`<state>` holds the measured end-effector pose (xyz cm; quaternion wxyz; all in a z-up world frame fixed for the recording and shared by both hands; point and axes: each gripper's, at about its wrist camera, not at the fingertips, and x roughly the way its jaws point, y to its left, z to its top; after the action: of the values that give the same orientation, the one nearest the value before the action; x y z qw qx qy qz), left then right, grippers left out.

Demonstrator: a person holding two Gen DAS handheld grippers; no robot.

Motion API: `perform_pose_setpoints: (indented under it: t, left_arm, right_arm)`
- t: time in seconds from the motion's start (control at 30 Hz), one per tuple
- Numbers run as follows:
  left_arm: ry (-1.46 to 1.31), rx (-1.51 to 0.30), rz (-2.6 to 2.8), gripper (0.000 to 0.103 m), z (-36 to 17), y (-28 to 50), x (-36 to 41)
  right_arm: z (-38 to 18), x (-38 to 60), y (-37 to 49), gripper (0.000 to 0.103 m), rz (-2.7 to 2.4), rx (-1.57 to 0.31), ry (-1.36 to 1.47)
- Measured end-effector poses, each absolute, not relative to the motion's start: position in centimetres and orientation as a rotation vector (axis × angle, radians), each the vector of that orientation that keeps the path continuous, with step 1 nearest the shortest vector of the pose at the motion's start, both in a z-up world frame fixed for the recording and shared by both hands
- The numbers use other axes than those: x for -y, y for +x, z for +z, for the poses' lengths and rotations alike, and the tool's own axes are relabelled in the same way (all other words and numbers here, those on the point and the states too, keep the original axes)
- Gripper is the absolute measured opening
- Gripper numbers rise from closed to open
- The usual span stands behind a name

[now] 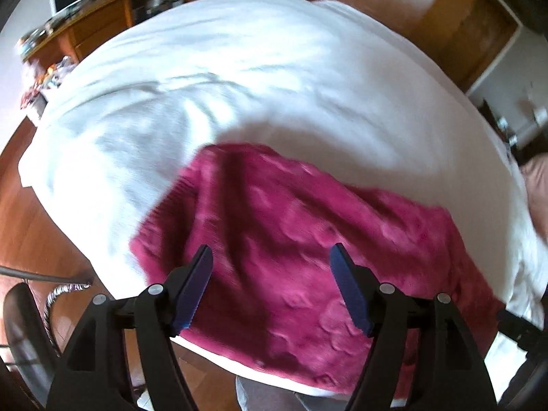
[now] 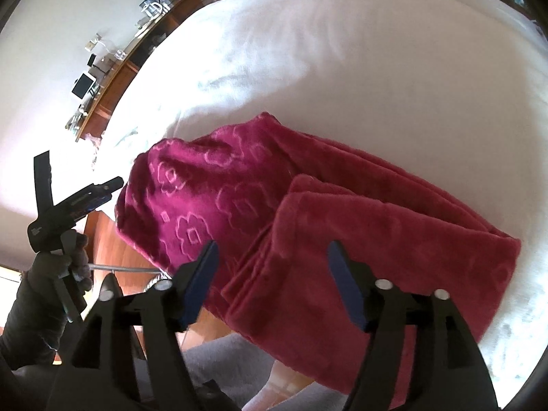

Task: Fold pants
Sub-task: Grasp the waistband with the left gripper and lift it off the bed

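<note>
Two grippers, the left gripper (image 1: 270,257) and right gripper (image 2: 272,255), hover released above soft, limp, plush magenta pants (image 2: 308,226) folded on a white bed (image 2: 342,68), probably best pinched at a thick folded edge.

Left gripper (image 1: 270,257) and right gripper (image 2: 272,253) both gape, angled downward.

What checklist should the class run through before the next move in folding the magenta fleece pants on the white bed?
1. Left gripper open, nothing between its fingers: ok.
2. Right gripper open, holding nothing: ok.
3. Pants resting on the bed, not on the floor: ok, though they reach the near edge.
4. One layer already folded over: ok, a doubled flap shows in the right wrist view.
5. Layers flat and aligned: not ok, the flap lies bunched and slanted.
6. Waistband position: cannot tell.
</note>
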<state>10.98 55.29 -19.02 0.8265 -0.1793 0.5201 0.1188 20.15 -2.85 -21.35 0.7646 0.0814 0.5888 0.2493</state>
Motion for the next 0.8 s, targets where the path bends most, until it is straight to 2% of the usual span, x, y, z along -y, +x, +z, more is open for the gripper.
perform_pose_setpoints:
  t: [0.27,0.8]
  left_arm:
    - [-0.431,-1.067,0.313,0.077,-19.5,11.0,-62.0]
    - [-0.452,-1.256,0.202,0.082,-28.8,12.9,-65.4]
  right_arm:
    - [-22.1,0.9,20.8,0.074,0.505,-1.299,0.188]
    - [-23.3,-1.3,20.6,0.074,0.431,-1.347,0.174]
